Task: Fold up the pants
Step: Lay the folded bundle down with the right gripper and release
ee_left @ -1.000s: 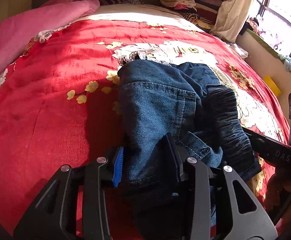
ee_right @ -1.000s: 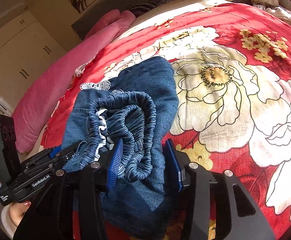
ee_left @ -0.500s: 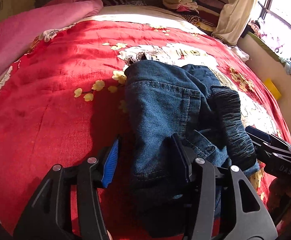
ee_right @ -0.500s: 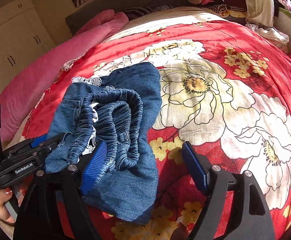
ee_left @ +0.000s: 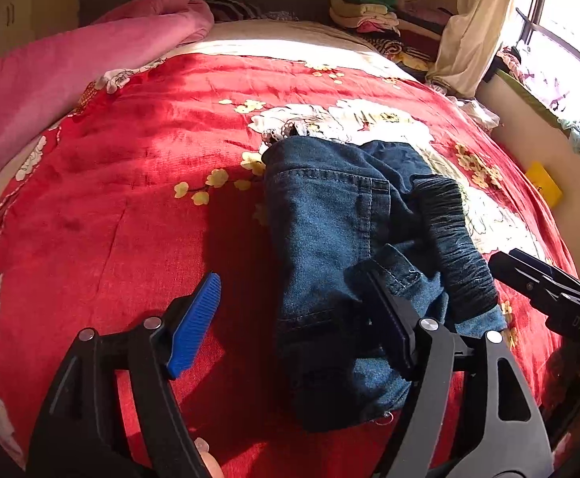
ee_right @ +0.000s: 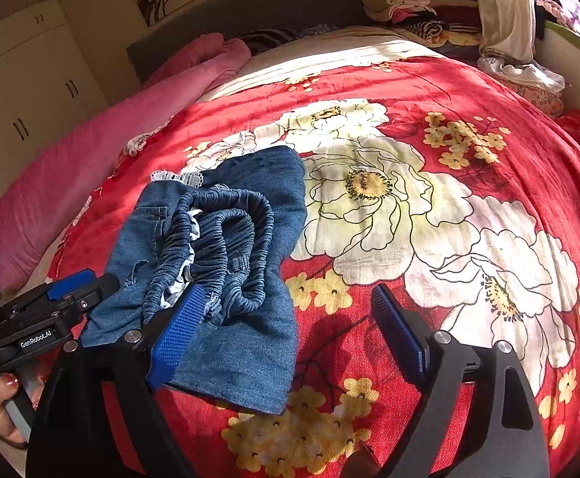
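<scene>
So at this point the pants (ee_left: 329, 239) were sitting bunched in a small folded bundle on the red floral bedspread (ee_left: 130, 167), near my edge of the bed, with the pink blanket (ee_left: 51, 79) way off to the left. My left gripper (ee_left: 301, 330) had its jaws spreading apart, nothing pinched: the blue pad hung over bare bedspread and the other finger sat right against the near denim edge, maybe brushing it, I couldn't tell. That was my first worry, because a pad snagged on a hem could drag the top layer and undo the fold when I pulled away. Moving right, the elastic waistband (ee_right: 226, 239) was lumped on top in loops instead of lying flat, so I figured the bundle could slump open by itself. My right gripper (ee_right: 290, 326) was opening too, holding nothing, its left pad just at the waistband and the other over the big white flower. Same snag risk there with the frayed bit by the pad. The bundle also lay close to the bed edge, so a careless nudge might have slid it off.
</scene>
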`<state>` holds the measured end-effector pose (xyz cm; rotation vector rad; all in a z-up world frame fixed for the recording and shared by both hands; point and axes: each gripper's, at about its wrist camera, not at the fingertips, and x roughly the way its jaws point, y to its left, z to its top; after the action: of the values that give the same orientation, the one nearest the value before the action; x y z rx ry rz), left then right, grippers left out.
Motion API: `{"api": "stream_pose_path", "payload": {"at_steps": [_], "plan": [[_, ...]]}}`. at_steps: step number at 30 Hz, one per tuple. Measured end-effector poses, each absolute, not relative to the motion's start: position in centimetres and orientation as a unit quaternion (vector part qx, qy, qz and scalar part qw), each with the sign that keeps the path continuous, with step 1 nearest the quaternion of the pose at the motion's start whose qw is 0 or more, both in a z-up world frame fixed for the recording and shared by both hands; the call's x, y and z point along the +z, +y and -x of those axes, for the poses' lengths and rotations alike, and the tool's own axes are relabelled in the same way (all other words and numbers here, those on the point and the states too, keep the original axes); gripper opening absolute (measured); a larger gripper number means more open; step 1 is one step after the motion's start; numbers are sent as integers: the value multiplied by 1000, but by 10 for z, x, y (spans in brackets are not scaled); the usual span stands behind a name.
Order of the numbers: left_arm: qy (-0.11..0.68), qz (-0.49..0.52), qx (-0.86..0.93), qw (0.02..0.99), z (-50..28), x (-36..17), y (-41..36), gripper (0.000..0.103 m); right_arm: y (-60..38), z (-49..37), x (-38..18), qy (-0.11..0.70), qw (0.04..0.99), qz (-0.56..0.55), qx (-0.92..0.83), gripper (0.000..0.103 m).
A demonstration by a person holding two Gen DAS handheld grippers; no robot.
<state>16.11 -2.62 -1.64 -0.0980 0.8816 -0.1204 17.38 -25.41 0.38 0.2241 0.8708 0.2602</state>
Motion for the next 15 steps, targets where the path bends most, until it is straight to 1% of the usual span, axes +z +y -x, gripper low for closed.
{"api": "stream_pose_path", "payload": {"at_steps": [1, 2, 5, 7, 15], "plan": [[425, 47, -57, 902, -159, -15, -26, 75, -255, -172, 6, 418, 893, -107, 126, 88], [424, 48, -55, 903, -158, -14, -26, 78, -255, -170, 8, 416, 894, -106, 126, 89], [422, 48, -54, 904, -153, -11, -26, 82, -257, -165, 14, 411, 897, -105, 124, 91], [422, 46, -54, 904, -150, -9, -27, 87, -257, -162, 18, 407, 899, -102, 122, 92], [412, 44, -59, 908, -133, 5, -28, 93, -258, -146, 33, 391, 909, -89, 117, 97]]}}
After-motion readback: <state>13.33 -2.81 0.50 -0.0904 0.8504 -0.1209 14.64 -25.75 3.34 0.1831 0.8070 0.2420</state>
